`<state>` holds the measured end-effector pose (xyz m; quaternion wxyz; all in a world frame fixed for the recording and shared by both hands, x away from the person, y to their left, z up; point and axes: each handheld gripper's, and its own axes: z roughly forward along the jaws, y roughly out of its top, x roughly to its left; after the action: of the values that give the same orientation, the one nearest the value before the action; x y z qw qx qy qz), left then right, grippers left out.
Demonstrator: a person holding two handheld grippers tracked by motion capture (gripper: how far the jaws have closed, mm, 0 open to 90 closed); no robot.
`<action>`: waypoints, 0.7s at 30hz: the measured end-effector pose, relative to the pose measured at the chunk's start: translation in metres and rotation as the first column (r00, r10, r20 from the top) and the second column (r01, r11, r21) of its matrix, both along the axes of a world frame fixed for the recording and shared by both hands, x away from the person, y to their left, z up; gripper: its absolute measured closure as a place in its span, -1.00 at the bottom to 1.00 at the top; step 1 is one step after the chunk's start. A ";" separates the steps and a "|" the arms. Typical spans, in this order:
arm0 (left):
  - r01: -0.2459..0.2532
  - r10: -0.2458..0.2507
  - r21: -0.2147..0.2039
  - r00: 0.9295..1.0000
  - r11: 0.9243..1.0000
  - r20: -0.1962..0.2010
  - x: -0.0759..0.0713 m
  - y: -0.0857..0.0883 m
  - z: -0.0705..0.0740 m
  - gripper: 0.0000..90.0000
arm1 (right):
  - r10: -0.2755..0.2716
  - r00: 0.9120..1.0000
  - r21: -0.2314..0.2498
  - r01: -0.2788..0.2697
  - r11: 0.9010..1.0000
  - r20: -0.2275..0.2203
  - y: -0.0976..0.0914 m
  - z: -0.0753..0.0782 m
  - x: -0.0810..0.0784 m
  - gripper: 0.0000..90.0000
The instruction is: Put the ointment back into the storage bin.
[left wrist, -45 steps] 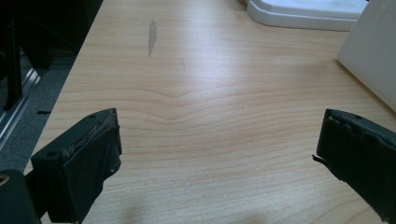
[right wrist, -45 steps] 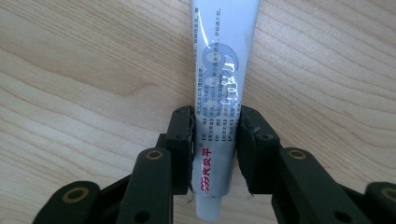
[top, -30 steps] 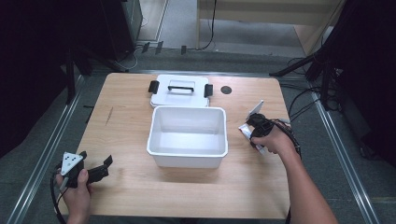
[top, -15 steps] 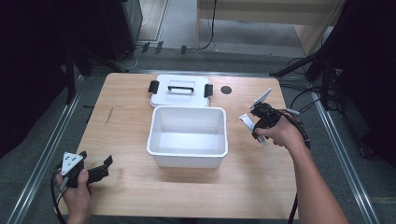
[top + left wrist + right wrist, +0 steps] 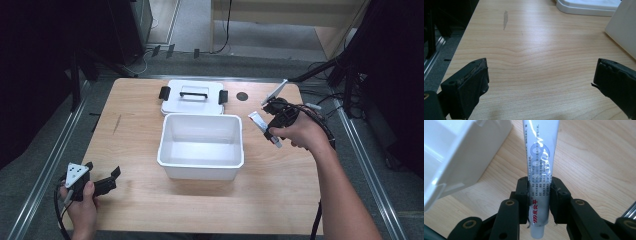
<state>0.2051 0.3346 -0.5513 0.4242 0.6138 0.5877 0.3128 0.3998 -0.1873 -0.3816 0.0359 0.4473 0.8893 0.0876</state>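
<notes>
My right gripper [image 5: 272,127] is shut on a white ointment tube [image 5: 264,128] and holds it in the air to the right of the white open box [image 5: 201,146]. In the right gripper view the tube [image 5: 540,170] stands between the two black pads [image 5: 524,192], with its cap end toward the camera. The box's rim [image 5: 456,167] lies to the left below it. My left gripper [image 5: 112,179] rests open at the table's near left corner. Its jaws stand wide apart over bare wood in the left gripper view [image 5: 541,82].
The box's white lid [image 5: 192,97] with black clips and a handle lies flat behind the box. A dark round hole [image 5: 242,96] sits in the tabletop right of the lid. Cables trail off the right edge of the wooden table [image 5: 135,200].
My right gripper has risen from the table with the tube and shifted slightly back and right. The left gripper has stayed where it was.
</notes>
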 end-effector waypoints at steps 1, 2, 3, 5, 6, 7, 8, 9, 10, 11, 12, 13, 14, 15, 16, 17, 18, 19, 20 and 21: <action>0.000 0.000 -0.001 1.000 1.000 0.000 0.000 0.000 0.000 -0.99 | 0.017 1.000 0.002 -0.017 1.000 0.012 0.001 0.003 0.000 0.61; 0.000 0.000 0.000 1.000 1.000 0.001 0.000 0.000 0.000 -0.99 | 0.018 1.000 0.003 -0.018 1.000 0.015 0.003 0.007 -0.002 0.61; 0.000 0.000 0.000 1.000 1.000 0.000 0.000 0.000 0.000 -0.99 | 0.018 1.000 0.004 -0.018 1.000 0.014 0.006 0.010 -0.003 0.61; 0.000 0.000 0.000 1.000 1.000 0.000 0.000 0.000 0.000 -0.99 | 0.037 0.999 0.014 -0.037 0.999 0.017 0.010 0.016 -0.005 0.61; 0.000 0.000 0.000 1.000 1.000 0.000 0.000 0.000 0.000 -0.99 | 0.049 0.999 0.020 -0.050 0.999 0.022 0.013 0.018 -0.006 0.61; 0.000 0.000 -0.001 1.000 1.000 0.000 0.000 0.000 0.000 -0.99 | 0.055 0.998 0.022 -0.055 0.998 0.020 0.015 0.020 -0.007 0.61; 0.000 0.000 -0.001 1.000 1.000 0.000 0.000 0.000 0.000 -0.99 | 0.069 0.997 0.028 -0.070 0.997 0.021 0.019 0.022 -0.008 0.61; -0.001 0.001 -0.002 1.000 1.000 0.001 0.000 0.000 0.000 -0.99 | 0.081 0.996 0.028 -0.081 0.996 0.023 0.022 0.023 -0.009 0.61; -0.001 0.001 -0.002 1.000 1.000 0.001 0.000 0.000 0.000 -0.99 | 0.088 0.996 0.028 -0.089 0.996 0.021 0.026 0.025 -0.011 0.61; -0.001 0.001 -0.003 1.000 1.000 0.001 0.000 0.000 0.000 -0.99 | 0.100 0.995 0.029 -0.100 0.995 0.026 0.029 0.025 -0.012 0.61; 0.000 0.000 -0.001 1.000 1.000 0.001 0.000 0.000 0.000 -0.99 | 0.118 0.993 0.028 -0.118 0.993 0.028 0.033 0.027 -0.013 0.61; 0.001 -0.001 -0.002 1.000 1.000 0.000 0.000 0.000 0.000 -0.99 | 0.124 0.992 0.030 -0.125 0.992 0.023 0.037 0.028 -0.015 0.61; 0.001 -0.001 -0.002 1.000 1.000 0.000 0.000 0.000 0.000 -0.99 | 0.138 0.990 0.033 -0.139 0.990 0.027 0.041 0.029 -0.016 0.61; 0.001 -0.001 -0.002 1.000 1.000 0.000 0.000 0.000 0.000 -0.99 | 0.150 0.988 0.032 -0.151 0.988 0.028 0.045 0.030 -0.017 0.61; 0.001 -0.001 -0.002 1.000 1.000 0.000 0.000 0.000 0.000 -0.99 | 0.161 0.987 0.032 -0.162 0.986 0.027 0.048 0.030 -0.018 0.61; 0.002 -0.002 -0.002 1.000 1.000 -0.001 0.000 0.000 0.000 -0.99 | 0.170 0.985 0.033 -0.171 0.985 0.028 0.052 0.031 -0.019 0.61; 0.002 -0.002 -0.002 1.000 1.000 0.000 0.000 0.000 0.000 -0.99 | 0.179 0.983 0.032 -0.180 0.983 0.028 0.056 0.031 -0.020 0.61; 0.002 -0.002 -0.002 1.000 1.000 0.000 0.000 0.000 0.000 -0.99 | 0.188 0.982 0.034 -0.189 0.981 0.030 0.058 0.032 -0.021 0.61; 0.002 -0.002 -0.002 1.000 1.000 0.000 0.000 0.000 0.000 -0.99 | 0.204 0.979 0.034 -0.205 0.978 0.030 0.062 0.032 -0.022 0.61; 0.002 -0.002 -0.002 1.000 1.000 -0.001 0.000 0.000 0.000 -0.99 | 0.217 0.976 0.034 -0.218 0.975 0.031 0.065 0.032 -0.023 0.61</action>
<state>0.2055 0.3348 -0.5513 0.4250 0.6140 0.5876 0.3116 0.3763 -0.1223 -0.3493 0.0298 0.3466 0.9306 0.1135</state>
